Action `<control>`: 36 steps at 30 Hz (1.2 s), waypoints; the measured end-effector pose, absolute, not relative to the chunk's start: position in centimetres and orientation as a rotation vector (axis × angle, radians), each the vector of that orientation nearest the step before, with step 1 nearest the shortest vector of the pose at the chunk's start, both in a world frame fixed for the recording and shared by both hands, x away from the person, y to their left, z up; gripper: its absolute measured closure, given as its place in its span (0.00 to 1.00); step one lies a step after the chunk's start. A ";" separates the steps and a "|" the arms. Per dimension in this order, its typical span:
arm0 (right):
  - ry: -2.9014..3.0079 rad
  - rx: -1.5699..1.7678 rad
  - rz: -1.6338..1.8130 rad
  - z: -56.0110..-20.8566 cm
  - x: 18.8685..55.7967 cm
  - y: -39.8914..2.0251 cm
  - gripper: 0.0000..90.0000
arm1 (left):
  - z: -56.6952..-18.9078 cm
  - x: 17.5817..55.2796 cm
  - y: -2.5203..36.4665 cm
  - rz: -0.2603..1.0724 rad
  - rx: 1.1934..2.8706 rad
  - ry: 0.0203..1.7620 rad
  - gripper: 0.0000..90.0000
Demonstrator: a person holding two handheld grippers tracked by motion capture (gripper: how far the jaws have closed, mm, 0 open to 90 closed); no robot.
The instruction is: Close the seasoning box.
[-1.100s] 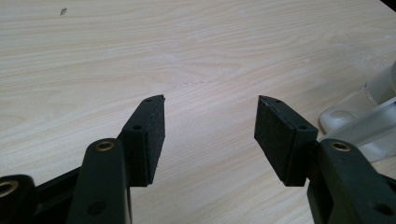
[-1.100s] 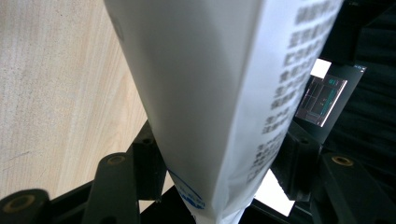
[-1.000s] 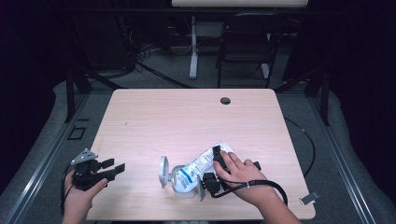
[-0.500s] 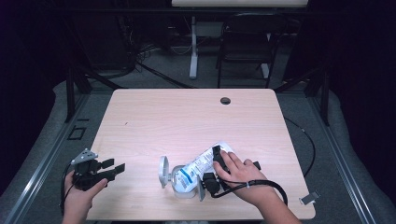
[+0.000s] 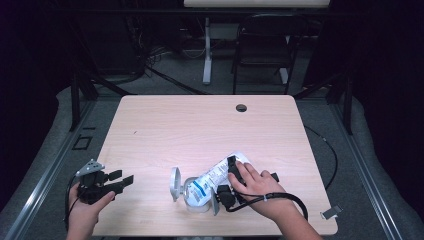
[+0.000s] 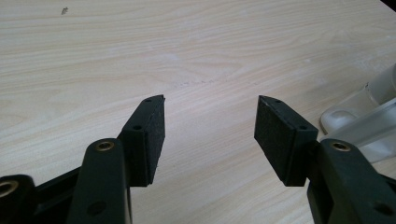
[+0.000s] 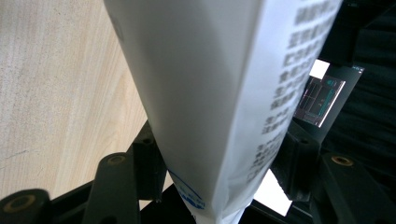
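Pale wood table point(image 5: 165, 130), grey carpet point(image 5: 50, 150), dark room

Table point(image 5: 200, 125): you work on pale wood with a fine lengthwise grain, one small dark round hole near its far edge
Pouch point(image 5: 215, 177): yours is white, with a blue band and blue marks, and rows of dark print on its side
Clear container point(image 5: 192, 192): see-through, whitish lid
Left gripper point(image 5: 122, 181): black jaws, grey plate on top
Right gripper point(image 5: 227, 177): black, with a black cable
Floor point(image 5: 45, 165): grey
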State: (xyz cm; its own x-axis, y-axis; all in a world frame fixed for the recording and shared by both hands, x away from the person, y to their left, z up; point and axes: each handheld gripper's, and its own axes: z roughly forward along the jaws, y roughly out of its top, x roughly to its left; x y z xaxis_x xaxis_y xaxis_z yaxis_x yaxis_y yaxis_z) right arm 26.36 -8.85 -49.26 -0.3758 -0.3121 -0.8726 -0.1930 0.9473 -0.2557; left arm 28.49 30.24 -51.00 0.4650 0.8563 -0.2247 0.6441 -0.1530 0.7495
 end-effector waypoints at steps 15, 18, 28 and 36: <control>1.959 -0.373 -0.146 -49.2 26.3 -8.8 0.50 | -51.0 28.5 30.3 0.319 1.886 1.262 0.49; 1.959 -0.374 -0.147 -49.2 26.3 -8.8 0.50 | -51.0 28.5 30.3 0.318 1.888 1.261 0.49; 1.956 -0.379 -0.148 -49.2 26.3 -8.7 0.50 | -51.0 28.5 30.3 0.319 1.888 1.261 0.49; 1.951 -0.381 -0.159 -49.1 26.3 -8.7 0.50 | -51.0 28.5 30.3 0.319 1.887 1.262 0.49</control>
